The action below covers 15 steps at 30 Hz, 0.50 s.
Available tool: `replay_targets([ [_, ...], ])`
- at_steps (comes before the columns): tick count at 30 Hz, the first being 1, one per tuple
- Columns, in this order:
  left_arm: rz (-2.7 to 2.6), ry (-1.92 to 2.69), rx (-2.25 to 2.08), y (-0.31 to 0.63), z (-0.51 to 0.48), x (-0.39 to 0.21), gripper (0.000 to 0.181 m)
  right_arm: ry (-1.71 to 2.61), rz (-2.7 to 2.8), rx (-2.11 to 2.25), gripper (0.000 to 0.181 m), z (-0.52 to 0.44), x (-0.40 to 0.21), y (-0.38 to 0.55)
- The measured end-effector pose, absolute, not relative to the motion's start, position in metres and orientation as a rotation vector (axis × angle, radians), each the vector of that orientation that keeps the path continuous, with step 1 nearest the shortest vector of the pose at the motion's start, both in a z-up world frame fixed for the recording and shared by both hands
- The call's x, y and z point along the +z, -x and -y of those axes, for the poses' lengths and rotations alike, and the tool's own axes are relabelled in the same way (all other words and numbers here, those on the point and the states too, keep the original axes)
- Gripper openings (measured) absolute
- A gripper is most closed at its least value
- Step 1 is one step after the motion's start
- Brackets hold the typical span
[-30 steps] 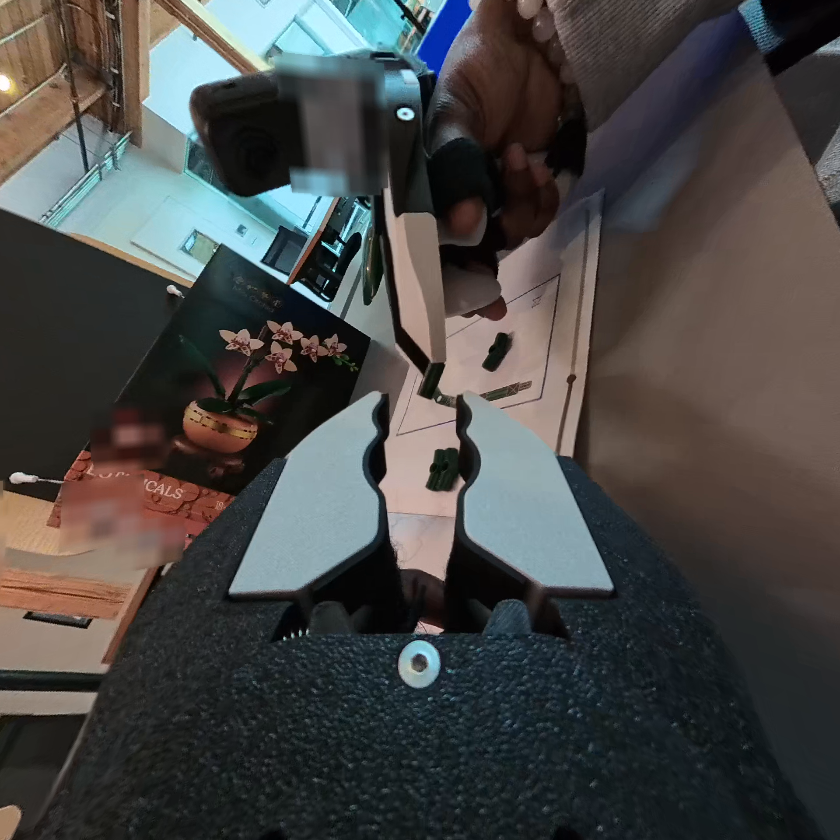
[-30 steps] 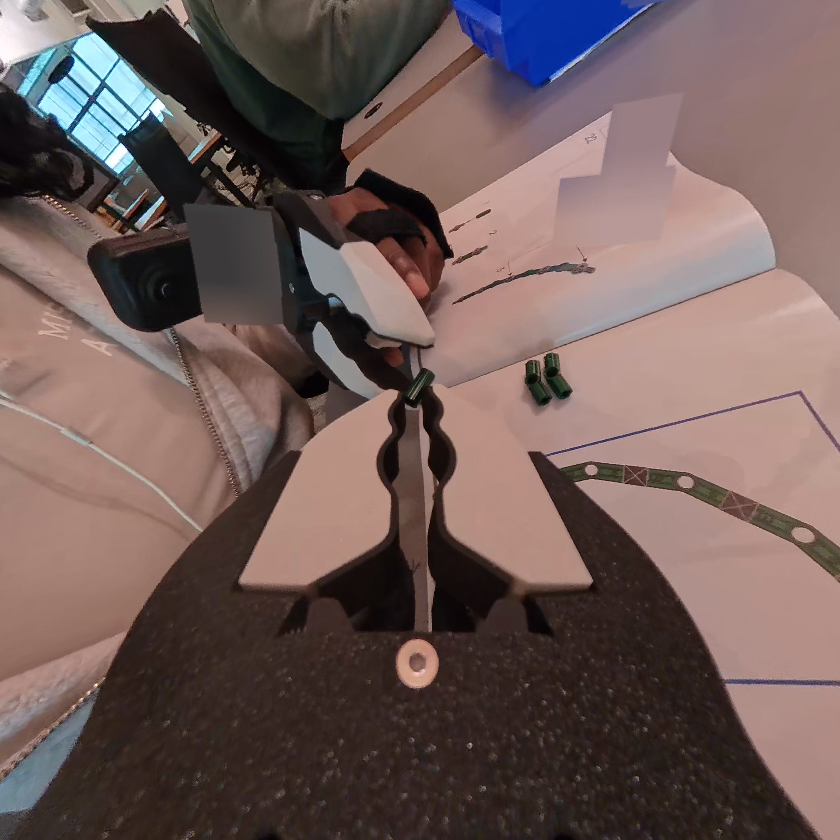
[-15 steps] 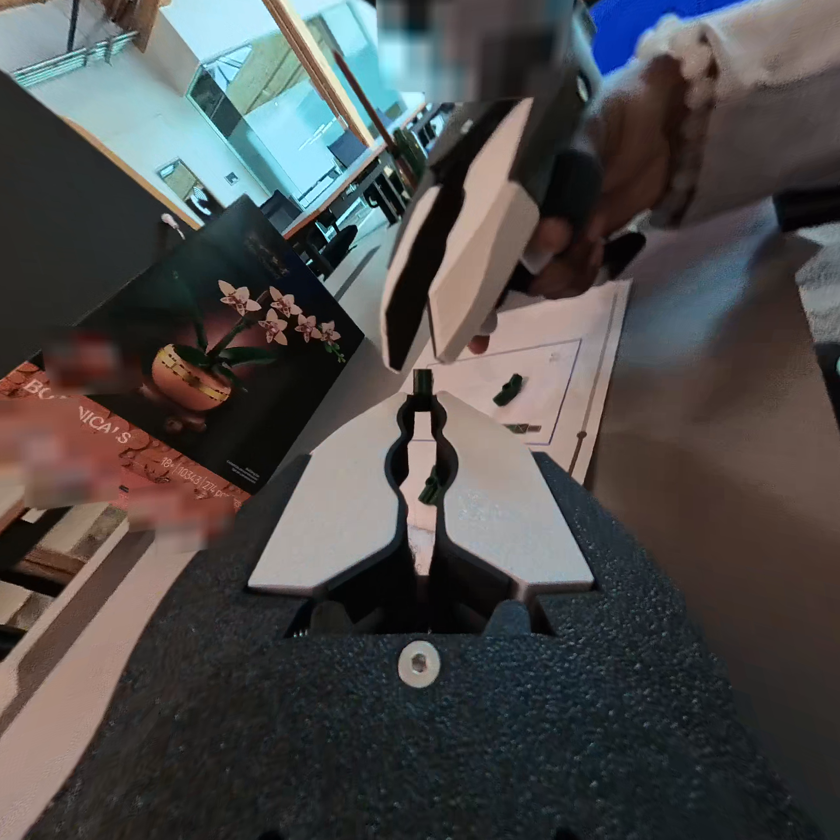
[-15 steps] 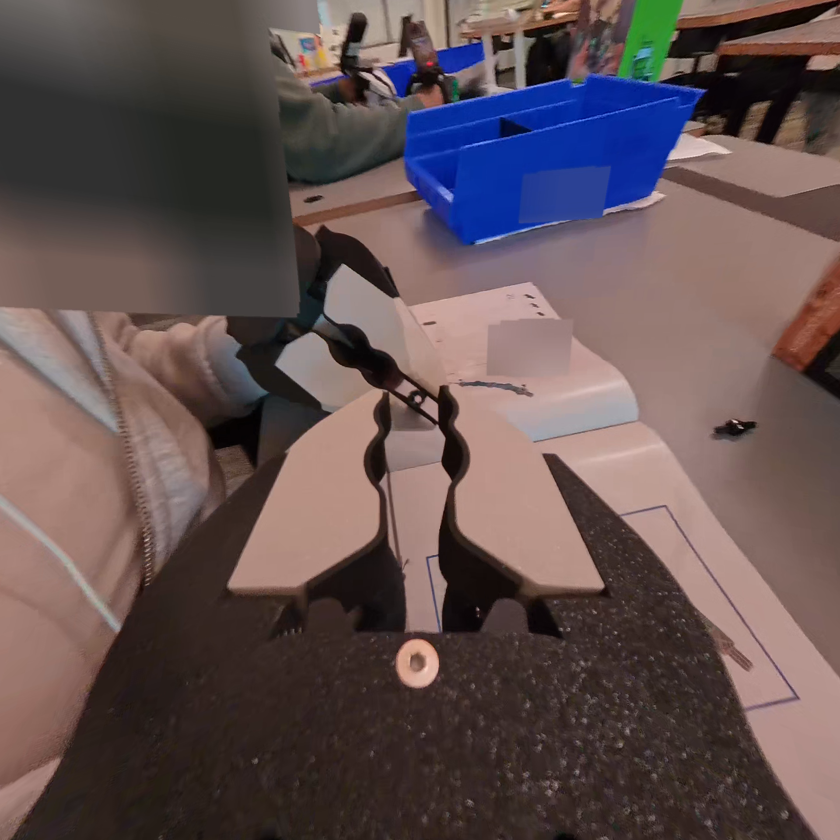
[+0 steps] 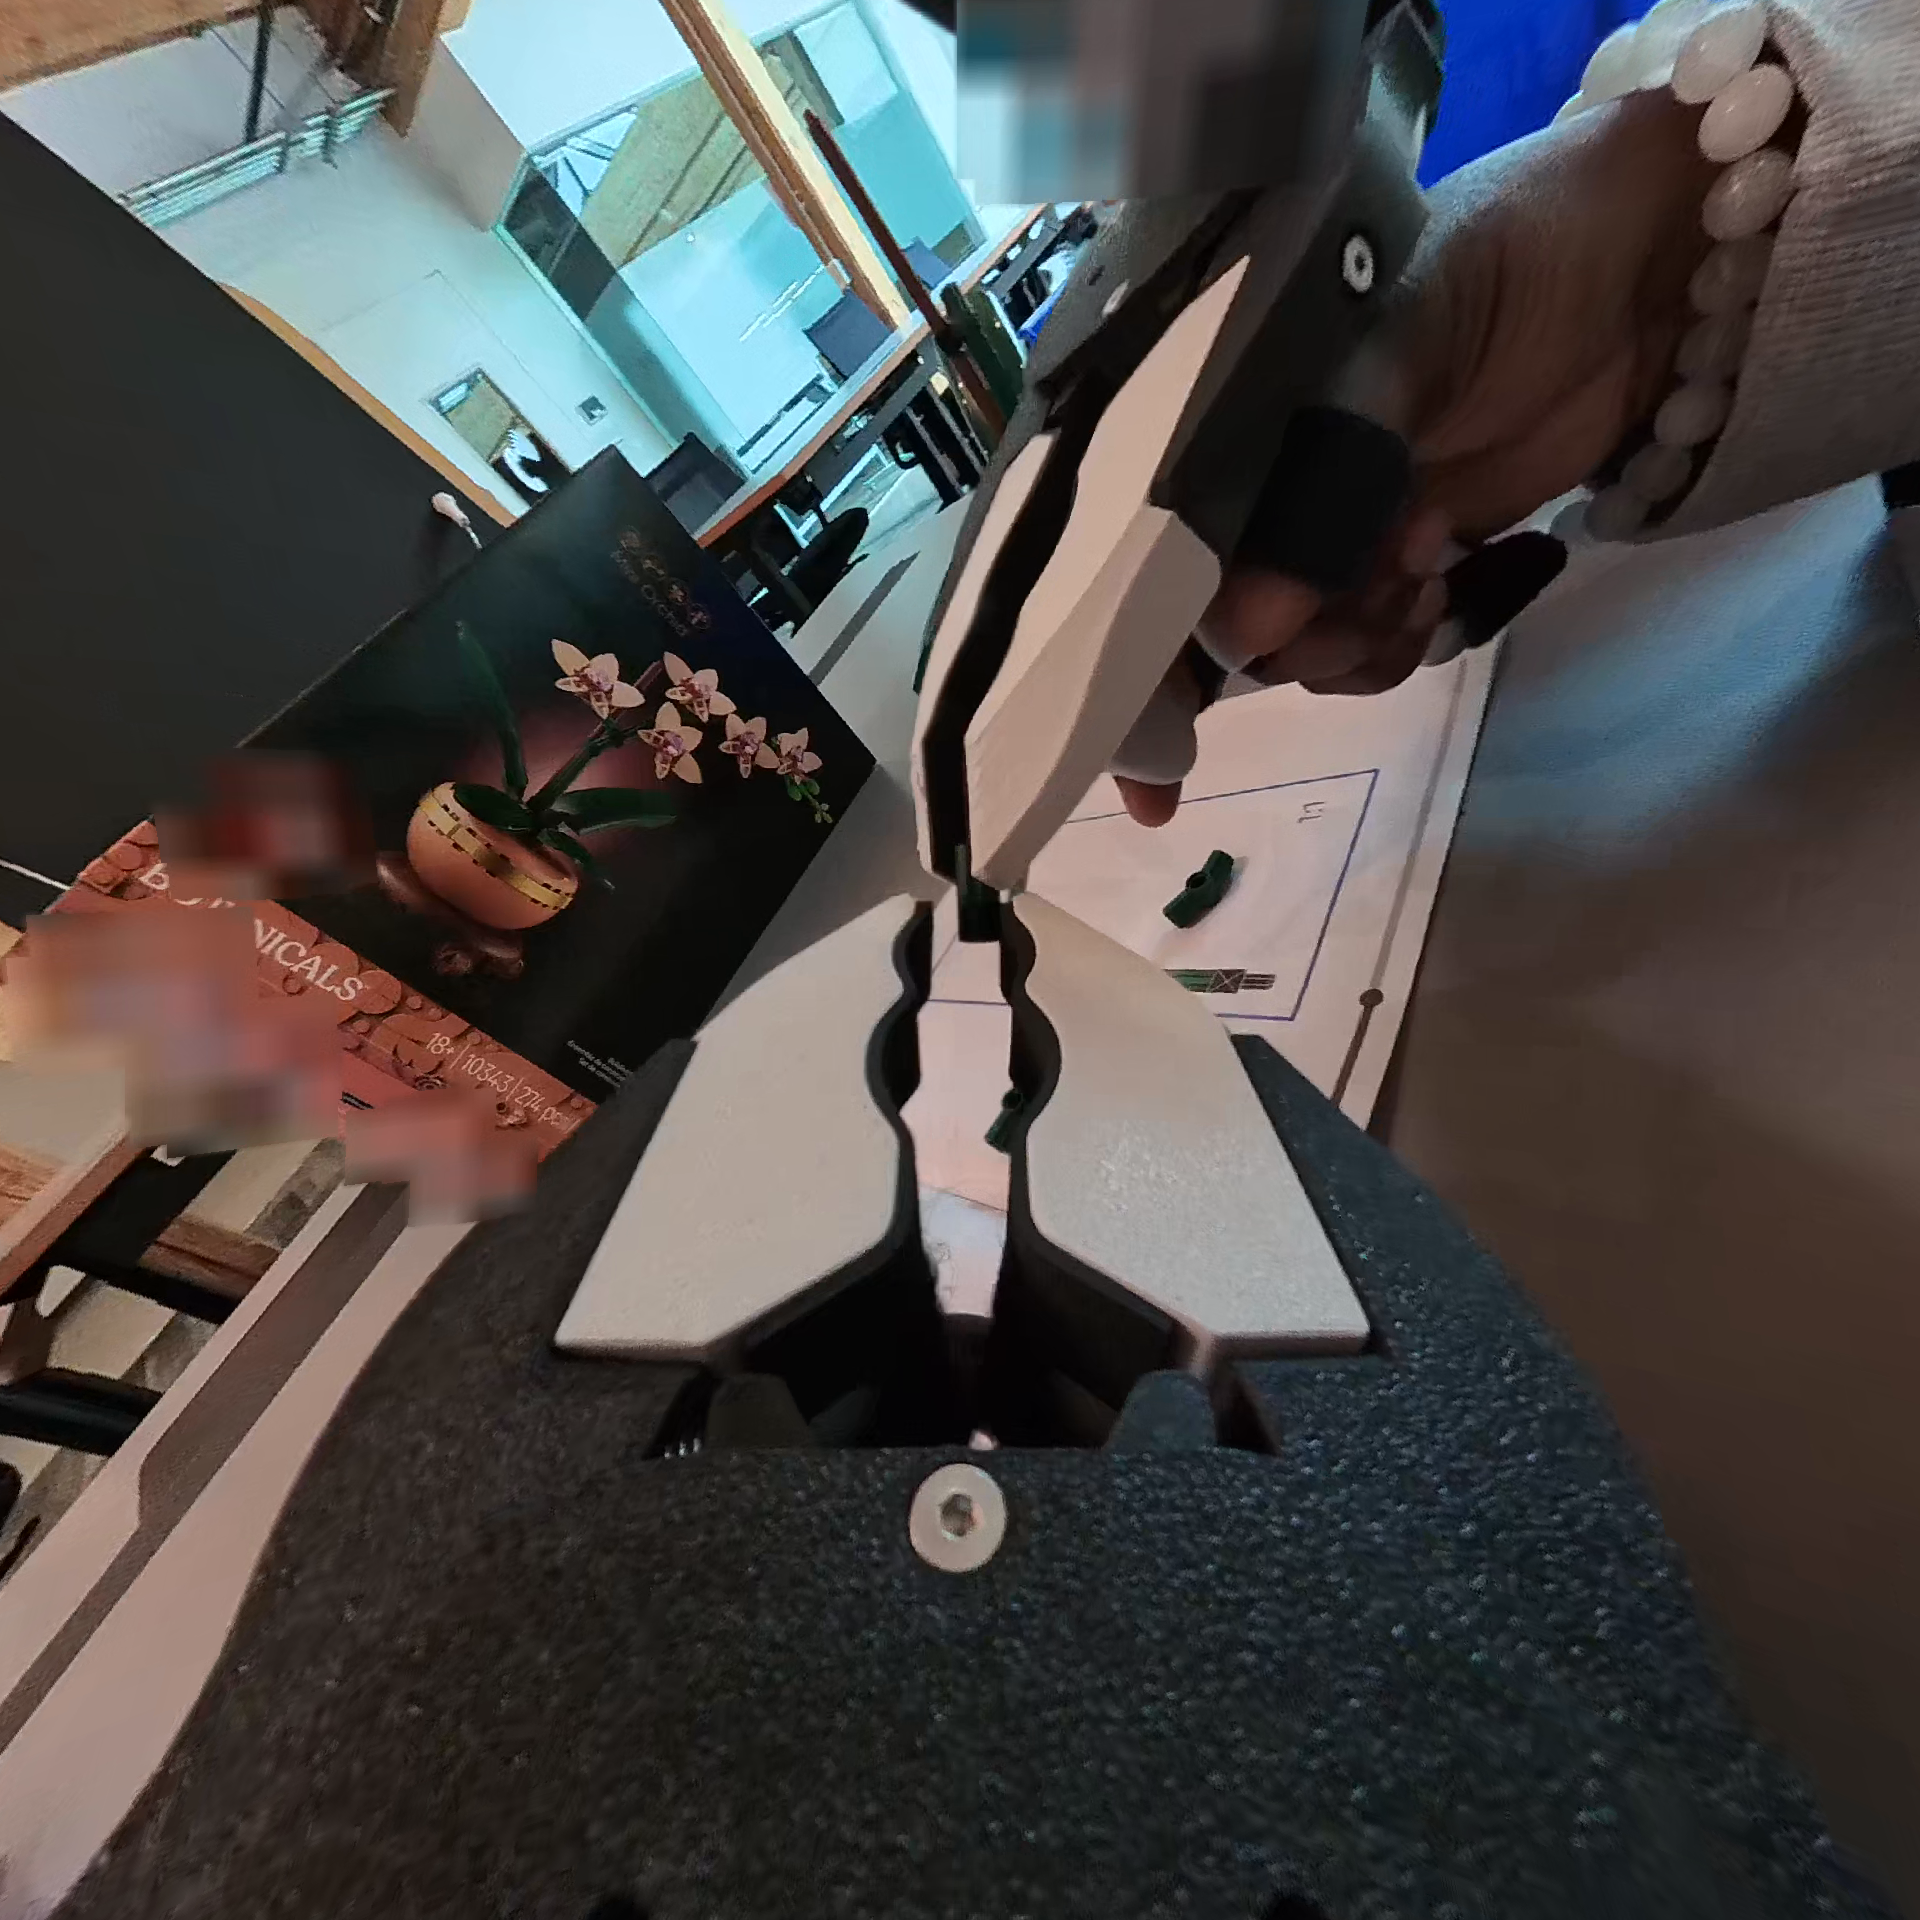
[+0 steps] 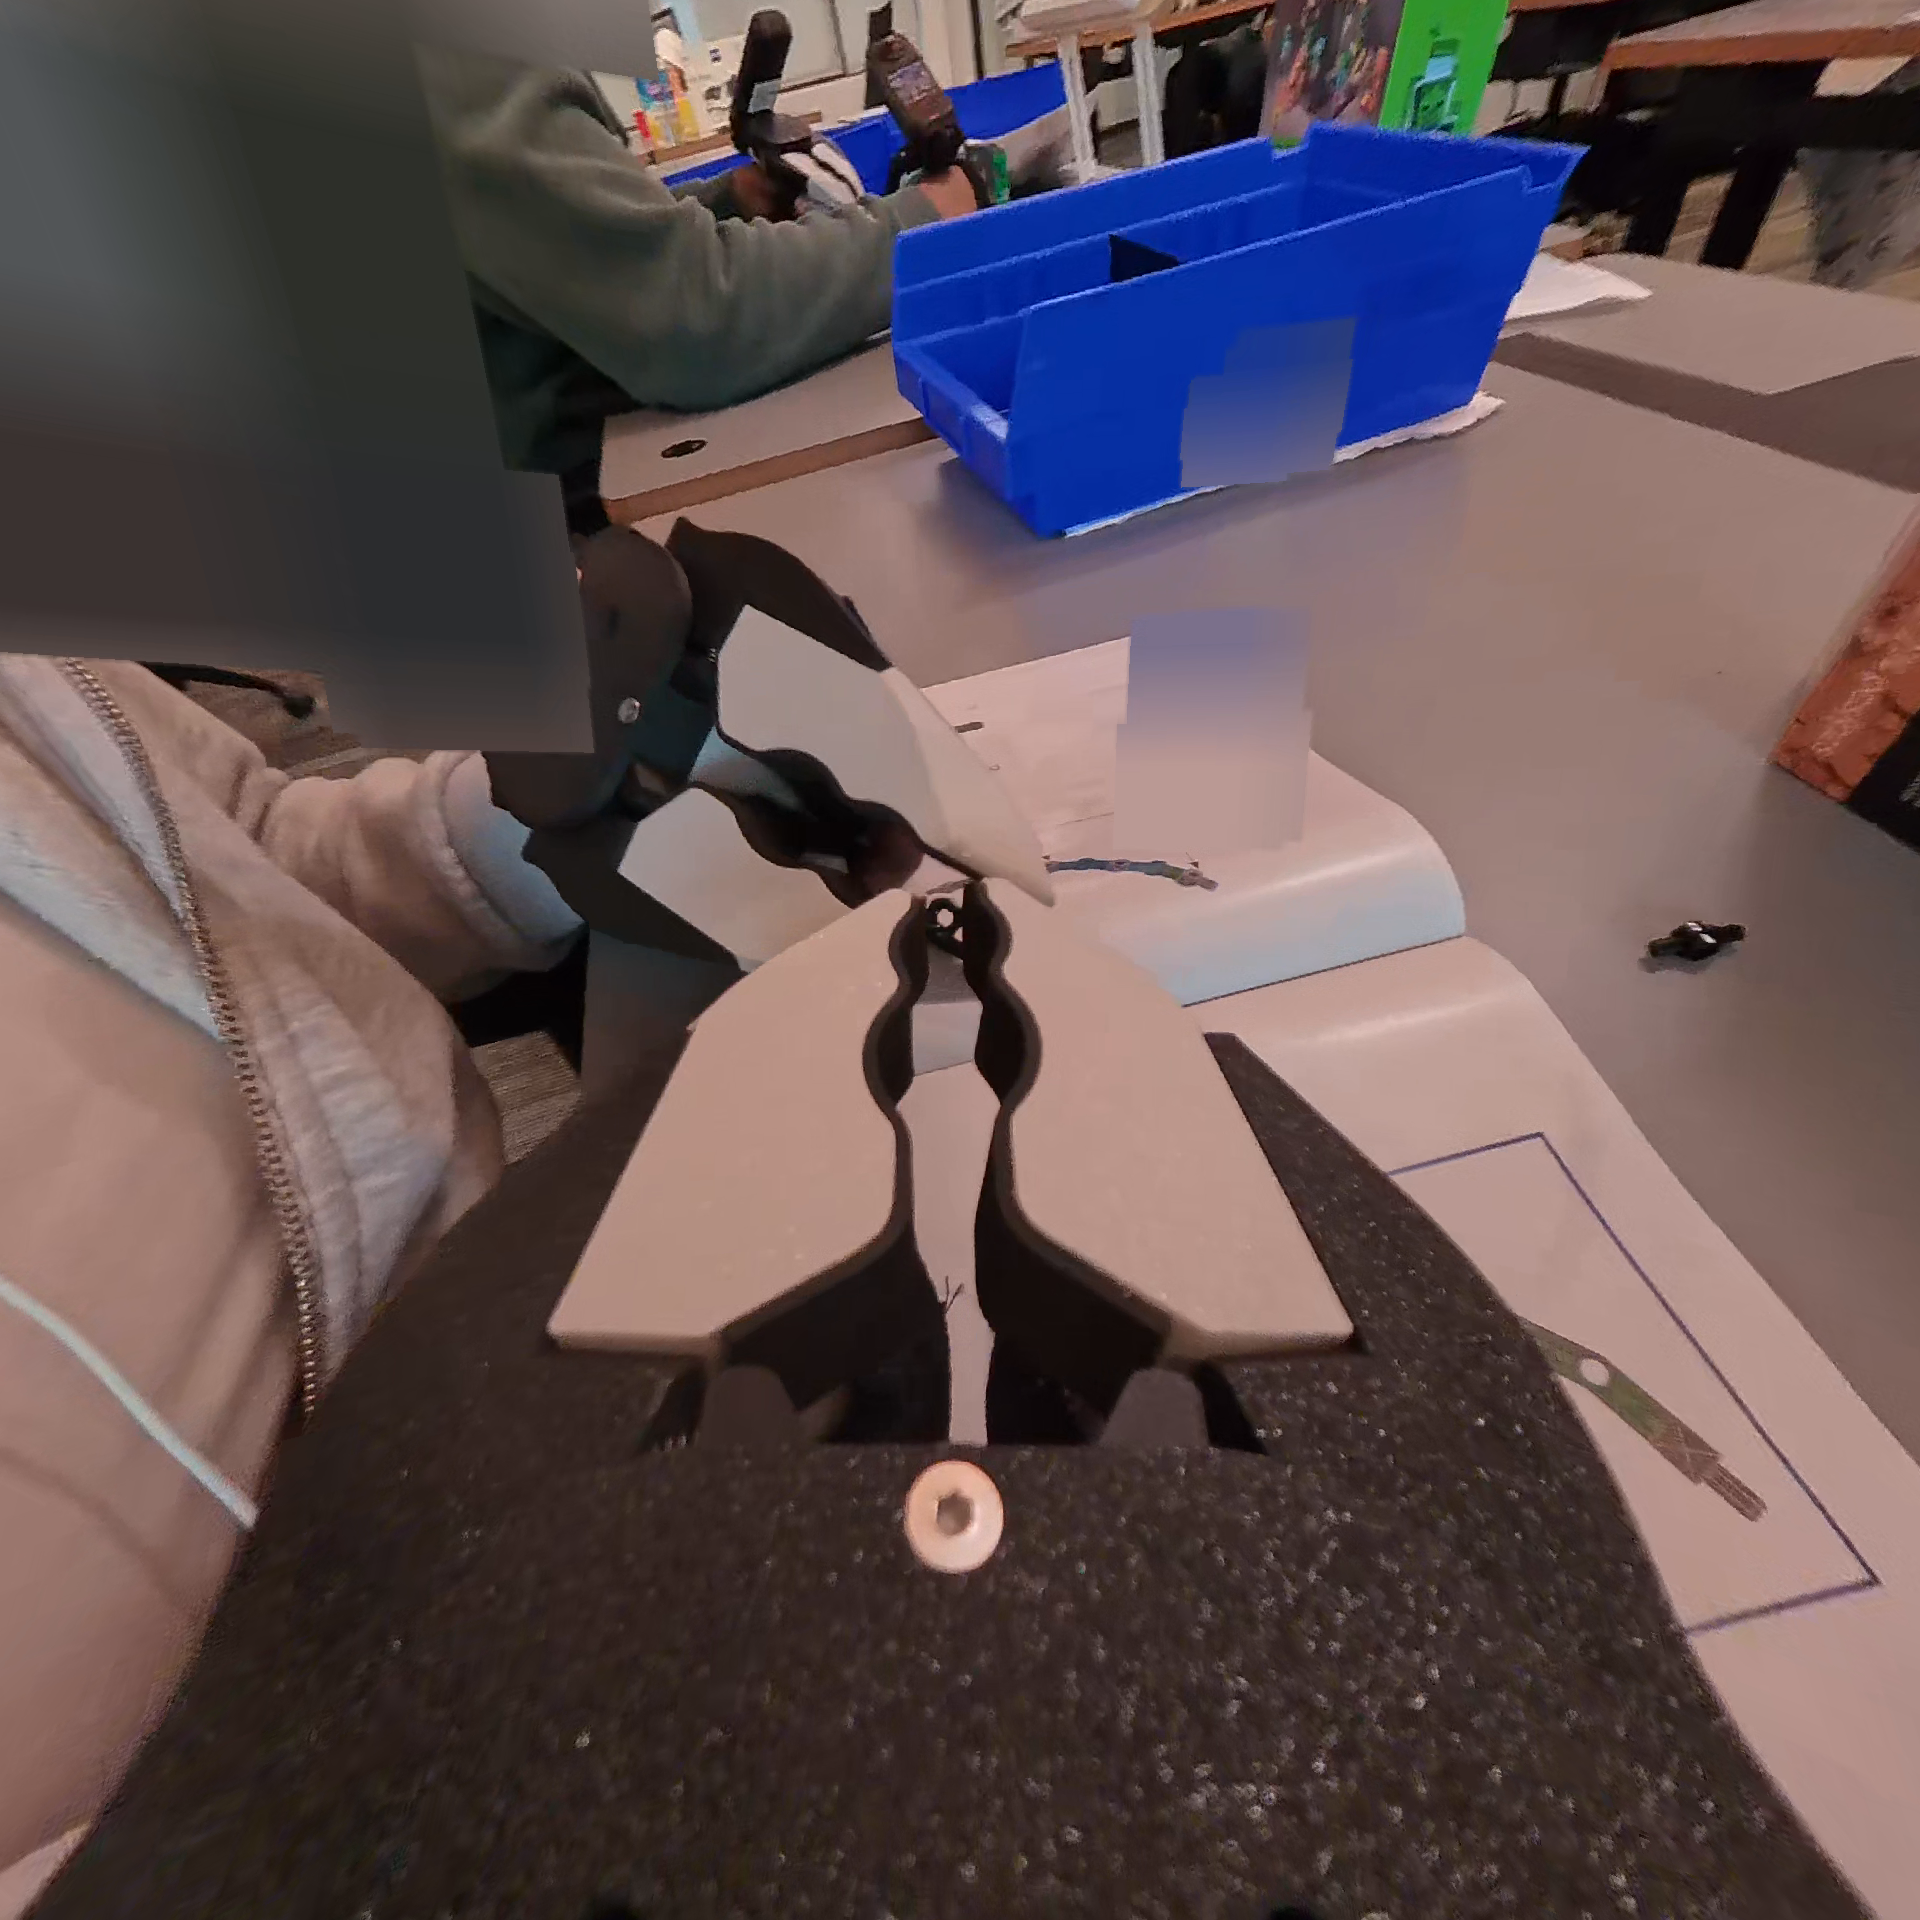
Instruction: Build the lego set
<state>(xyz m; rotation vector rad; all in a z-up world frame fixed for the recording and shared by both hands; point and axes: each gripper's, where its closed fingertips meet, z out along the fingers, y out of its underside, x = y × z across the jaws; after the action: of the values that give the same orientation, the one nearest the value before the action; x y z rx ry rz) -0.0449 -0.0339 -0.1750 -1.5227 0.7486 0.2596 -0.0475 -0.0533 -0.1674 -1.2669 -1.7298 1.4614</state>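
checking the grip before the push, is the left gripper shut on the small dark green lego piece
Shut on it: the left gripper has its grey fingertips pinching the small dark green lego piece, with no gap beside it.

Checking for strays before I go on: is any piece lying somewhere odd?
One small dark piece lies alone on the bare grey table, off the white paper sheet where the other loose pieces sit.

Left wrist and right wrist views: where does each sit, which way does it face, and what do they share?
Left wrist view: on the left gripper, facing the lego box and right gripper; a hand shows.
Right wrist view: on the right gripper, facing the blue bin; a grey sleeve shows.
Shared: both grippers meeting at the small green piece, over the instruction sheet.
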Motion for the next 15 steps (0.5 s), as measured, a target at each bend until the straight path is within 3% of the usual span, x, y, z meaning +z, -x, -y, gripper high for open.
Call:
replay_targets([
  [5, -0.726, 1.550, 0.252, 0.050, 0.036, -0.176, 0.006, 1.213, 1.818, 1.409, 0.006, 0.056, -0.165, 0.054],
  [8, -0.576, 1.584, 0.220, 0.072, 0.036, -0.170, 0.005, 1.170, 1.716, 1.301, 0.033, 0.033, -0.141, 0.071],
  [11, -0.370, 1.623, 0.154, 0.099, 0.037, -0.164, 0.005, 1.298, 1.567, 0.957, 0.011, -0.029, -0.135, 0.100],
  [15, -0.203, 1.633, 0.099, 0.119, 0.039, -0.160, 0.005, 1.651, 1.757, 0.580, 0.009, -0.078, -0.195, 0.131],
])
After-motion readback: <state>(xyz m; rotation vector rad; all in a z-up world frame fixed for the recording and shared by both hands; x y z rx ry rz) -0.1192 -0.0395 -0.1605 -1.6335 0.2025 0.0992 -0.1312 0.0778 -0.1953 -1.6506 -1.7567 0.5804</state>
